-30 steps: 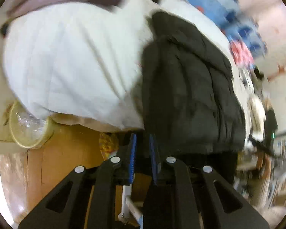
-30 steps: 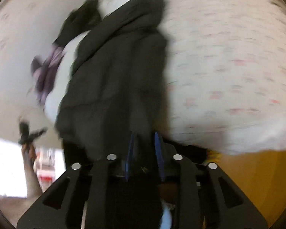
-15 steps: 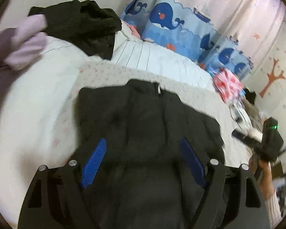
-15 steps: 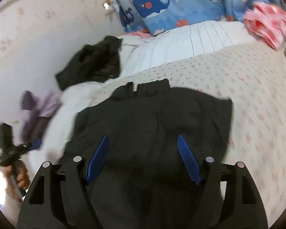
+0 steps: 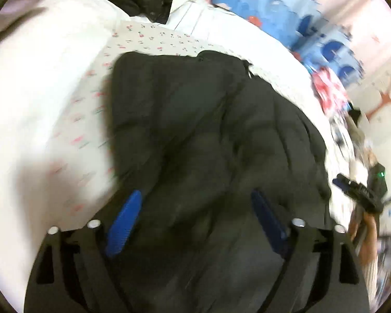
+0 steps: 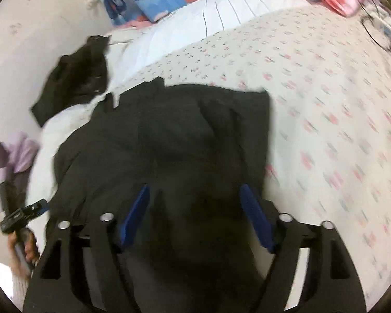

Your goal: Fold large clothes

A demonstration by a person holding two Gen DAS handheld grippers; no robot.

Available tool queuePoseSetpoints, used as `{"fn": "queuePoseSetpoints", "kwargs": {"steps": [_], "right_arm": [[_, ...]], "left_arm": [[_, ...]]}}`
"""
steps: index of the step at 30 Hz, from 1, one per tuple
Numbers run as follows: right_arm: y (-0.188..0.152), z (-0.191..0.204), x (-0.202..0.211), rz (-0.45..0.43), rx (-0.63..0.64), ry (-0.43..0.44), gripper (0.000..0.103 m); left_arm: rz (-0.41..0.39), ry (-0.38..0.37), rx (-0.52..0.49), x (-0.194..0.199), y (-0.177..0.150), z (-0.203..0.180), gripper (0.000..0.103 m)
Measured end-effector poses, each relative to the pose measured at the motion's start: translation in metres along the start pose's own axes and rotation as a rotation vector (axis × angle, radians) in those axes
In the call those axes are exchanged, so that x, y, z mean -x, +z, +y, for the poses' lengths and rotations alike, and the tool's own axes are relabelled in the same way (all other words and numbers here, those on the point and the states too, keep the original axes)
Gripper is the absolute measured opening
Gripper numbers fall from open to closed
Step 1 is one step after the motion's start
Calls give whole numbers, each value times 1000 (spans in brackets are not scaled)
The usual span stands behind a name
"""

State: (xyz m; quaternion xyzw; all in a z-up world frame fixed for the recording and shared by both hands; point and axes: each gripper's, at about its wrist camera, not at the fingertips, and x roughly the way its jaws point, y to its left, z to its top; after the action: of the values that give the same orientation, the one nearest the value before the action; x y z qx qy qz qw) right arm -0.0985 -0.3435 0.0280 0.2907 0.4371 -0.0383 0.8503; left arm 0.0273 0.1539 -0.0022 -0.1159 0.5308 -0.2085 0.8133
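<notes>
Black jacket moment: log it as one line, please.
stage: jacket spread flat on bed | left gripper: open, above jacket | right gripper: open, above jacket | nearby: second dark garment near pillow

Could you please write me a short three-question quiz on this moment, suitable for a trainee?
1. True or false: the left gripper is clamped on the black jacket.
2. Multiple choice: what does the jacket lie on? A. a wooden floor; B. a bed cover with small pink prints; C. a chair.
3. Fill in: at the far left of the bed lies a second, crumpled ____ garment.

Key:
1. False; its jaws stand wide apart over the jacket, as do those of the right gripper.
2. B.
3. black.
</notes>
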Motion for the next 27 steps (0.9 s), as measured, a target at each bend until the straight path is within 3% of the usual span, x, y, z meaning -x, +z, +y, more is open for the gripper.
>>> {"fn": "queuePoseSetpoints", "kwargs": {"steps": [2, 5, 9, 12, 17, 20, 21, 22, 23, 25, 27], "right_arm": [[-33, -15, 15, 40, -34, 38, 80], [-92, -48, 38, 129, -155, 190, 80], [-153, -58, 60, 169, -218, 379, 81], [-187, -56, 70, 208, -259, 504, 90], [-212, -46, 56, 278, -277, 597, 90], [-216, -36, 54, 261, -282, 677, 87], [-215, -27, 51, 255, -268, 696, 79], [-214, -18, 50, 255, -237, 692, 73], [-215, -11, 51, 254, -213, 684, 59], [-217, 2, 55, 227, -178, 677, 37], [-208, 15, 67, 162, -152, 671, 22]], "left_arm": [[35, 22, -12, 28, -29, 25, 90], [98, -5, 39, 52, -79, 57, 90], [149, -109, 129, 68, -148, 81, 92], [183, -187, 189, 66, -190, 89, 94], [227, -352, 280, 59, -232, 90, 96], [216, -377, 303, 58, -240, 84, 95], [208, -363, 303, 59, -239, 81, 95], [204, -333, 303, 60, -238, 76, 87], [203, -327, 302, 61, -239, 73, 61], [196, -307, 288, 66, -236, 64, 34], [153, -268, 254, 82, -229, 51, 21]]}}
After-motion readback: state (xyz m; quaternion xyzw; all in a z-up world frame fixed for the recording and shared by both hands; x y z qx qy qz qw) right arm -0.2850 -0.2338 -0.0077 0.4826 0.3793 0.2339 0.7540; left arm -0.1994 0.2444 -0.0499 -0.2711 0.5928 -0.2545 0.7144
